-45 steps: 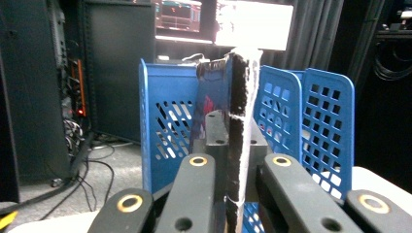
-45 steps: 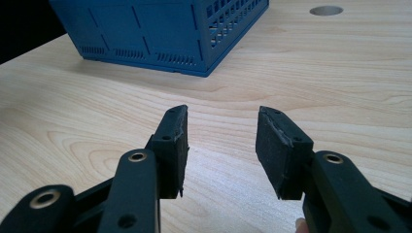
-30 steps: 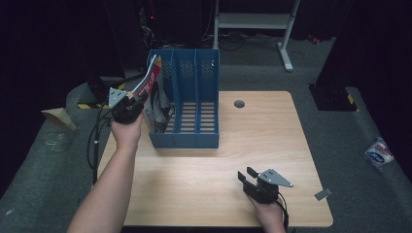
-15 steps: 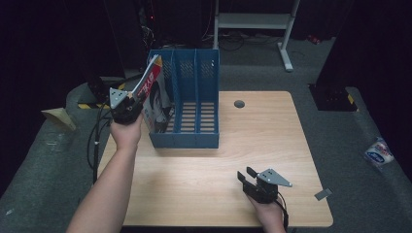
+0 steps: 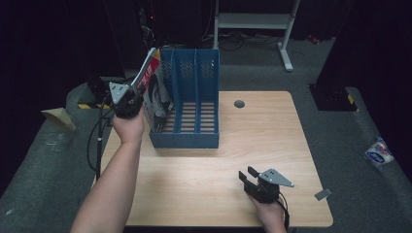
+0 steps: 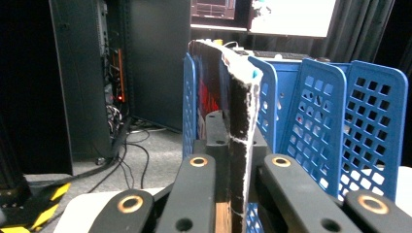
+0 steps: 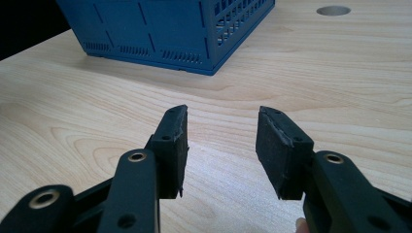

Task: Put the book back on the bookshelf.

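Note:
A blue three-slot file holder (image 5: 192,102) stands upright on the wooden table (image 5: 272,131), left of centre. My left gripper (image 5: 132,94) is shut on a thin magazine (image 5: 147,80) with a red and white cover, which leans tilted at the holder's leftmost slot. In the left gripper view the magazine's worn edge (image 6: 240,141) stands pinched between the two black jaws, with the blue perforated dividers (image 6: 330,126) just behind. My right gripper (image 5: 248,178) rests low over the table near the front right, open, with bare wood between its pads (image 7: 173,145).
A round cable hole (image 5: 239,104) sits in the table behind the holder's right side. Off the table lie a white packet (image 5: 379,151) on the grey floor at right and cables (image 5: 97,141) at left. A white desk frame (image 5: 252,22) stands behind.
The magazine in my left gripper has stood up a little steeper against the holder's left slot. The right gripper has stayed put.

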